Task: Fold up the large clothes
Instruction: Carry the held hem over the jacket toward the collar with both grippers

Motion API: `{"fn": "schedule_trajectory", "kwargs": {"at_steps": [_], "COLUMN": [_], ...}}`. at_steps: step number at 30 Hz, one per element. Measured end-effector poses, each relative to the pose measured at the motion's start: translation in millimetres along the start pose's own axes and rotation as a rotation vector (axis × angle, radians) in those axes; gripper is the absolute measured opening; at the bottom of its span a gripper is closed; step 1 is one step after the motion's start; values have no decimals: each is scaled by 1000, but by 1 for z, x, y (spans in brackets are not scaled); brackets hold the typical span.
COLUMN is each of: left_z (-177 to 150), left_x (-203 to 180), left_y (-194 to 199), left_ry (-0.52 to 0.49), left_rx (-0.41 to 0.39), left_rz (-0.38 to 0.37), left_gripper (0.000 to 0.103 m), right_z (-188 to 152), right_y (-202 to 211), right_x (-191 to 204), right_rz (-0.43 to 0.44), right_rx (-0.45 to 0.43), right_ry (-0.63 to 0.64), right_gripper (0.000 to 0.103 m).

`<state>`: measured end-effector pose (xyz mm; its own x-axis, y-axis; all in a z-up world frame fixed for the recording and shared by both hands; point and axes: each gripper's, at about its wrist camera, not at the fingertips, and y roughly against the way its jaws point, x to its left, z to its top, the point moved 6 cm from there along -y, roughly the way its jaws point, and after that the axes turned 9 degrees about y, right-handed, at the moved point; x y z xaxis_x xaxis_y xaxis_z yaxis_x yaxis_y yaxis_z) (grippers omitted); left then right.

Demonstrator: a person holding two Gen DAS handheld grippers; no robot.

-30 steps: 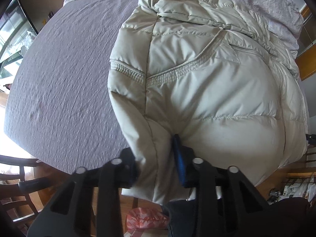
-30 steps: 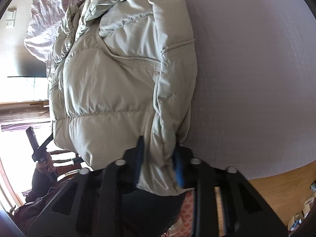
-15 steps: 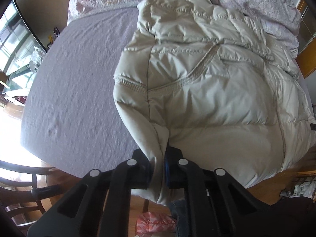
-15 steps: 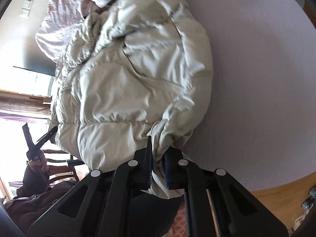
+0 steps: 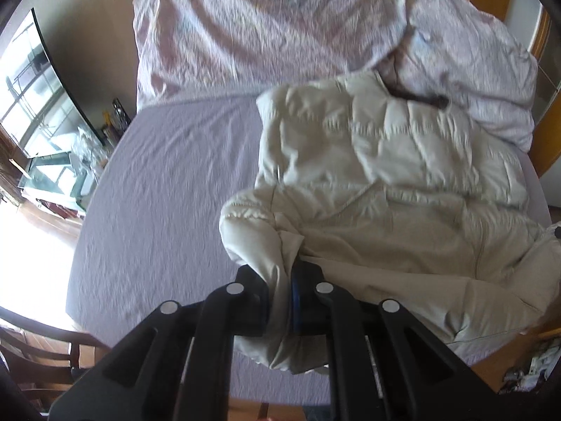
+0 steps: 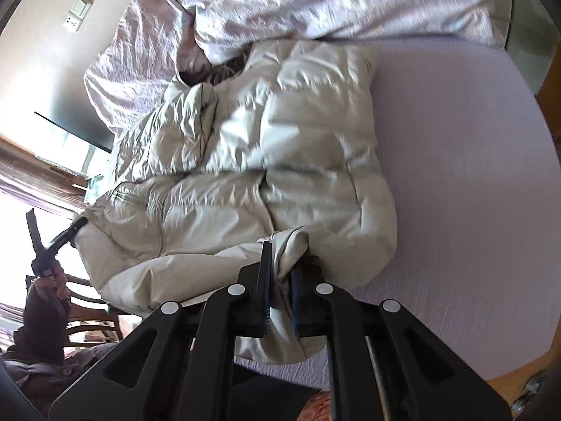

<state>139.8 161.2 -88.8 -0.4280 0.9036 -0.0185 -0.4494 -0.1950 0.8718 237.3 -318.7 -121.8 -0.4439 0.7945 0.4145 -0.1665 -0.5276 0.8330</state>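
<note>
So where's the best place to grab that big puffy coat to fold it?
Probably the bottom hem, from the foot of the bed. The puffy coat lies lengthwise on the bed sheet, collar near the pillows, so its thin hem corners face you. The left gripper and right gripper are each shut on one corner, which should let the bottom half lift evenly toward the collar.

A bed with a lilac sheet [image 5: 168, 189] fills the middle of both views. A crumpled pale pink duvet [image 5: 266, 31] lies at 12 o'clock. Bright daylight floods in at 9 o'clock through a window [image 5: 31, 80]. A dark wooden chair [image 5: 45, 354] stands at 8 o'clock. A beige wall [image 6: 52, 63] carries a white switch plate [image 6: 78, 11] at 10 o'clock. Wooden floor [image 6: 519, 375] shows at 5 o'clock.
</note>
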Motion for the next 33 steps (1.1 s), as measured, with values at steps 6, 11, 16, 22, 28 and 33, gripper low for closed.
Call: {"fn": "schedule_trajectory", "kwargs": {"at_steps": [6,11,16,22,28,33], "left_z": [34,76,118,156,178,193], "left_x": [-11,-21,-30,-46,-56,-58], "left_y": [-6,-9,-12,-29,-56,-85], "left_ry": [8,37,68,71,104,141], "left_rx": [-35,-67,-108,-119,-91,-50], "left_rz": [11,14,14,35,39,30], "left_gripper": [10,10,10,10,10,13], "right_z": [31,70,113,147,168,186], "right_y": [-6,-1,6,-10,-32,-53], "right_x": [0,3,-8,-24,-46,-68], "right_rz": [-80,-116,-154,-191,-202,-179], "right_rx": [5,-51,-114,-124,-109,-94], "right_ry": [37,35,-11,-67,-133,-214], "right_gripper": [9,9,9,9,9,10]}}
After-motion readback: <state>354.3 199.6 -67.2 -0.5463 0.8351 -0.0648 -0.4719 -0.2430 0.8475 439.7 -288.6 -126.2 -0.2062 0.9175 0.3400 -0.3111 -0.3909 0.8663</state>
